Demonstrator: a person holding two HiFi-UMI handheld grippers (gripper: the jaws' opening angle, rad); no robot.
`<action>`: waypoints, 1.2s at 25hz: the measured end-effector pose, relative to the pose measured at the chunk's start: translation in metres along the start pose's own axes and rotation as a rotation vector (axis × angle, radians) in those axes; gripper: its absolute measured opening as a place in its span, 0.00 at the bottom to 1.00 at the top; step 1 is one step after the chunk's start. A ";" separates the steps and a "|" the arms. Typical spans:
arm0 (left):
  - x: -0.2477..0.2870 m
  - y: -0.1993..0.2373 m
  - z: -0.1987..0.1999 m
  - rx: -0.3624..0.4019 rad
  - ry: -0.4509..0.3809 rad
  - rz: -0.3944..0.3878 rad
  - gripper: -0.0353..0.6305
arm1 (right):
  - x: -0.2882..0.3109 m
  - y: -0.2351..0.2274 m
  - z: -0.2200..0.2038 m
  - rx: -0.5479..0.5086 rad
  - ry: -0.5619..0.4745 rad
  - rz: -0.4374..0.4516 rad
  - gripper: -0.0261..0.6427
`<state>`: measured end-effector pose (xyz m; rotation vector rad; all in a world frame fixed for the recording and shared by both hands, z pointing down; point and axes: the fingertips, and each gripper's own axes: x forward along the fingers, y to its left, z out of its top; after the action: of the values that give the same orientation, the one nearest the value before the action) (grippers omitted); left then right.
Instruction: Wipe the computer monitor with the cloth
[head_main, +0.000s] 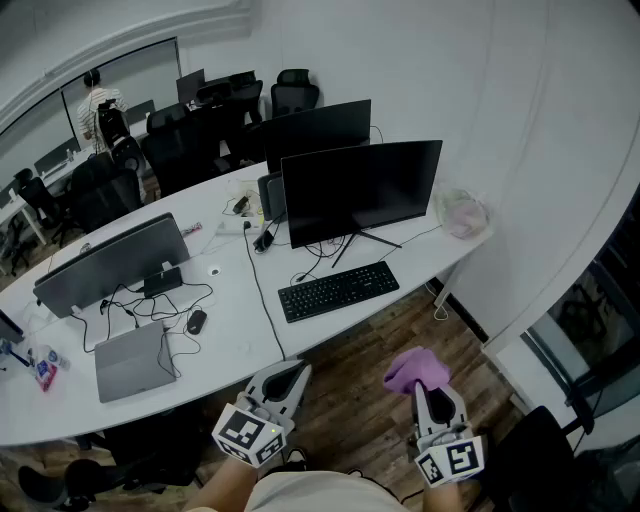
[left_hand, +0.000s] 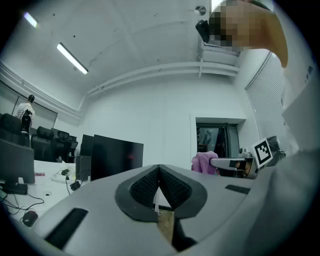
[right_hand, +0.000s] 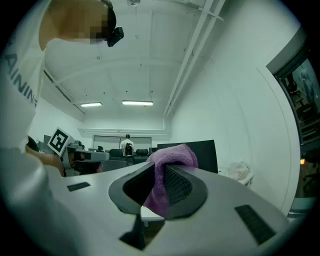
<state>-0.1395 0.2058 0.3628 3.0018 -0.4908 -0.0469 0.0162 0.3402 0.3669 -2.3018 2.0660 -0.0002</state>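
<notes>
A black computer monitor (head_main: 362, 190) stands dark on the white desk (head_main: 235, 335), with a black keyboard (head_main: 338, 290) in front of it. My right gripper (head_main: 427, 390) is shut on a purple cloth (head_main: 415, 369), held low in front of the desk and apart from the screen. In the right gripper view the purple cloth (right_hand: 165, 172) bulges up between the jaws, and the monitor (right_hand: 205, 155) shows behind it. My left gripper (head_main: 290, 378) is shut with nothing in it, near the desk's front edge. The monitor (left_hand: 116, 156) and the cloth (left_hand: 204, 162) also appear in the left gripper view.
A second monitor (head_main: 315, 128) stands behind the first. Further left on the desk are another monitor (head_main: 112, 265), a closed laptop (head_main: 130, 362), a mouse (head_main: 196, 321) and loose cables. A crumpled plastic bag (head_main: 462, 213) lies at the desk's right end. A person (head_main: 100, 110) stands far back.
</notes>
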 end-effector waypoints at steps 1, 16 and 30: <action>0.001 0.000 0.000 0.002 0.001 -0.002 0.06 | 0.001 0.000 0.000 -0.001 0.001 0.001 0.14; 0.006 0.003 -0.005 -0.004 0.008 0.003 0.06 | 0.010 -0.001 0.000 0.009 -0.014 0.027 0.14; 0.006 0.010 -0.008 -0.005 0.024 -0.004 0.06 | 0.016 -0.002 -0.006 0.022 0.013 0.010 0.14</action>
<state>-0.1367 0.1954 0.3715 2.9947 -0.4812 -0.0124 0.0195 0.3241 0.3720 -2.2844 2.0733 -0.0378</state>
